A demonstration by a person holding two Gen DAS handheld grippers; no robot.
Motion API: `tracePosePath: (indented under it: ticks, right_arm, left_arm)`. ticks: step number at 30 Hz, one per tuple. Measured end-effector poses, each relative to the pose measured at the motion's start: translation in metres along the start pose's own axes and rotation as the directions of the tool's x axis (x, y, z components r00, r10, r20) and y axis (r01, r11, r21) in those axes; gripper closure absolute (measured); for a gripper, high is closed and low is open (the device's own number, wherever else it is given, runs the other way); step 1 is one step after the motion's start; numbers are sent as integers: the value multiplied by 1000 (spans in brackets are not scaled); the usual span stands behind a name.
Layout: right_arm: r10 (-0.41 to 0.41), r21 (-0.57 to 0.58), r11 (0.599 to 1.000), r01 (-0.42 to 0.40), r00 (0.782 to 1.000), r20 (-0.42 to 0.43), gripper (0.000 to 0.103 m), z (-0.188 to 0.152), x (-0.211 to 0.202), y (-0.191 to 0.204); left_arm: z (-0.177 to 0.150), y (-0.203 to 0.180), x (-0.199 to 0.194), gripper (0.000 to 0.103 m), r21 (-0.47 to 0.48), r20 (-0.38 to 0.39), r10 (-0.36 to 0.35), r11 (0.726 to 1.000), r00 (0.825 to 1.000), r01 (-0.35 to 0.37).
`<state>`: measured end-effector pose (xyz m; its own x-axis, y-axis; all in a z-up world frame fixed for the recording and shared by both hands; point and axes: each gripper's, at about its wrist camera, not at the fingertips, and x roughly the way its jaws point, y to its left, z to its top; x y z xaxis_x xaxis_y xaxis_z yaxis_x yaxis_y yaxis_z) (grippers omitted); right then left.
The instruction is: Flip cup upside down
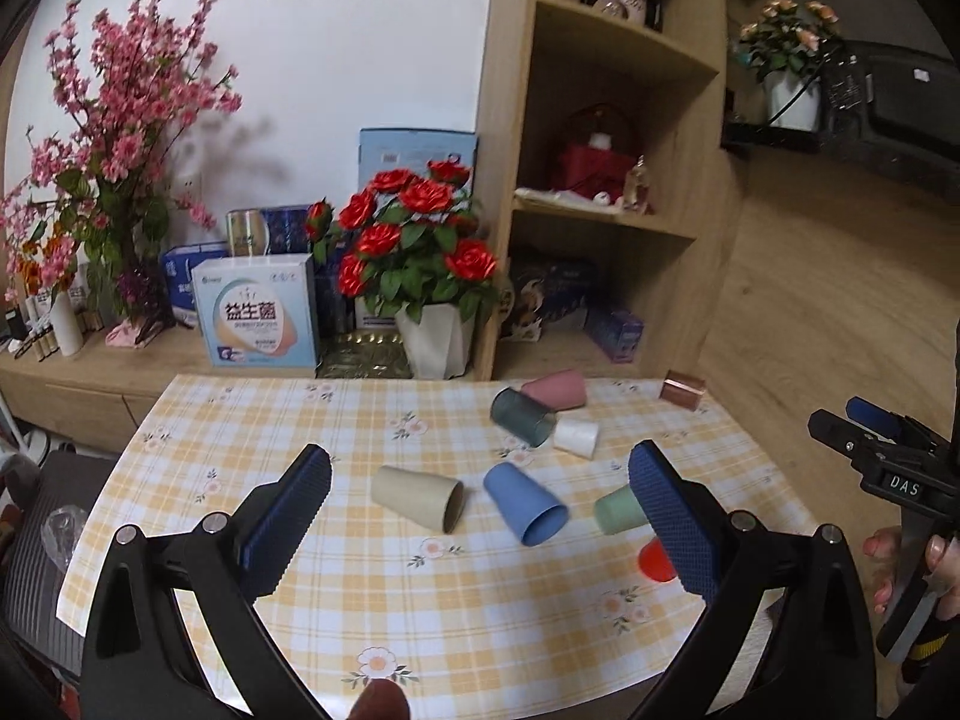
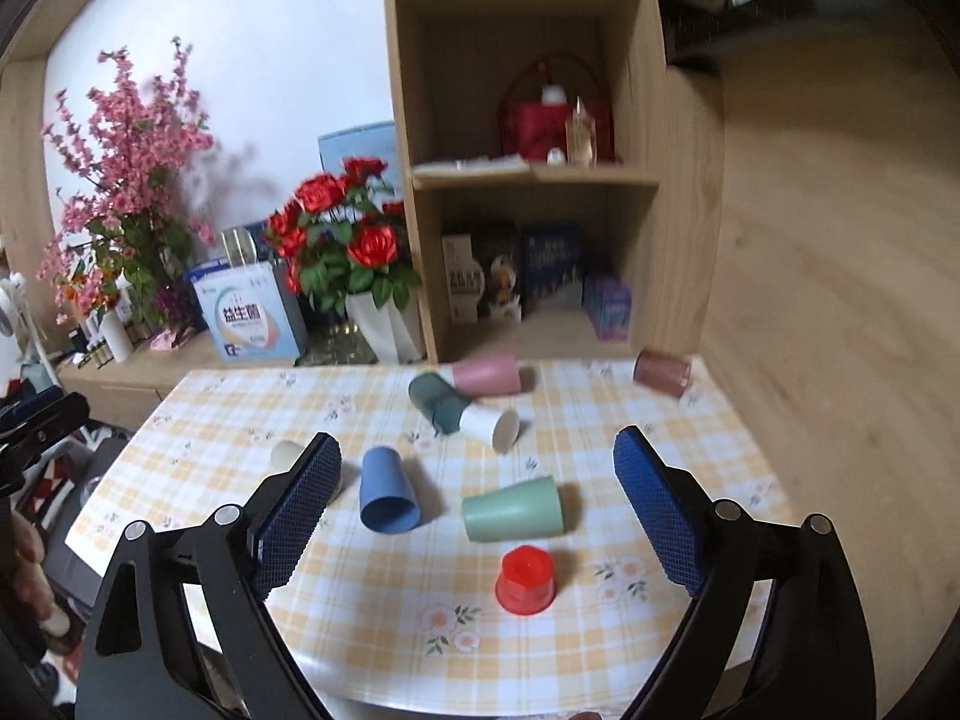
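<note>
Several cups are scattered on their sides on the desk [image 2: 708,456], and only the red cup [image 2: 525,579] is already stood mouth-down. It cannot be told which cup is meant next. The likeliest candidate is judged to be the green cup [image 2: 513,509], which lies on its side just behind the red cup, with the blue cup [image 2: 387,495] to the left of it.

A smooth tapered cup lying down is expected to roll away if it is touched by one pad first. If the green cup is nudged forward, the red cup could be toppled. A pinch near the rim may let the cup slip during the turn. The dark teal cup [image 2: 438,401], white cup [image 2: 492,425] and pink cup [image 2: 486,375] lie touching in a cluster farther behind the red cup, so any one of them disturbed is likely to shift the others.

The right gripper [image 2: 477,480] is held above the near edge, aimed forward and slightly down, its fingers spread wide and nothing held. The left gripper [image 1: 480,495] is likewise poised left of the red cup, spread wide and empty.
</note>
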<state>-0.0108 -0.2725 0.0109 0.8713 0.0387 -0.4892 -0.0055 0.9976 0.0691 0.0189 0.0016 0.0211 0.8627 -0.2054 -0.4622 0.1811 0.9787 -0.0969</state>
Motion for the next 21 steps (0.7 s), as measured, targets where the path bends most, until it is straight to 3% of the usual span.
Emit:
tracePosePath:
  ticks: [7, 21]
  right_arm:
    - [-4, -4, 1000, 4, 999, 37, 14, 7, -31, 2]
    - [-15, 1, 1000, 15, 998, 61, 14, 8, -46, 3]
  left_arm:
    - [4, -18, -17, 6, 17, 23, -24, 1000, 999, 24]
    - [3, -29, -24, 6, 57, 21, -36, 998, 999, 35]
